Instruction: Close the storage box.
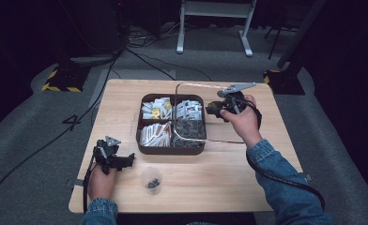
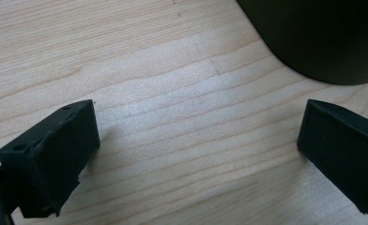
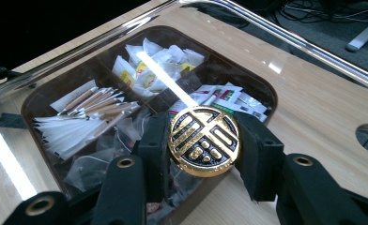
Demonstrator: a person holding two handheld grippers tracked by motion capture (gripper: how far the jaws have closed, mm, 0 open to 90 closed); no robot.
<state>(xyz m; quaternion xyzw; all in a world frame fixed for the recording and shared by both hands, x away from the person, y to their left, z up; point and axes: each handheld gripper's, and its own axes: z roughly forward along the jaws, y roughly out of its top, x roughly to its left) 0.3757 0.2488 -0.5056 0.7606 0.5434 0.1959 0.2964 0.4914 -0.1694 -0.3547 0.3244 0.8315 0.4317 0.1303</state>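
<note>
A light wooden table [image 1: 126, 93] bears a dark brown four-compartment tray [image 1: 171, 150] of sachets; a clear lid [image 1: 229, 117] tilts over the tray's right side, lifted by its round gold-and-black knob [image 3: 204, 141], clamped between the right gripper's [image 3: 204, 145] jaws; the left gripper [image 2: 198, 150] rests on the table, jaws wide and empty.

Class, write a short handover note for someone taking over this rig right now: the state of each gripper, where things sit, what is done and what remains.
Right gripper: shut on the round gold-and-black knob of the clear transparent lid, held raised and tilted over the dark brown four-compartment tray of sachets and sticks.
Left gripper: open, holding nothing, low over the light wooden table, left of the small clear plastic cup.
Done: lid lifted.
Left: probably set the lid aside and take from the tray.
</note>
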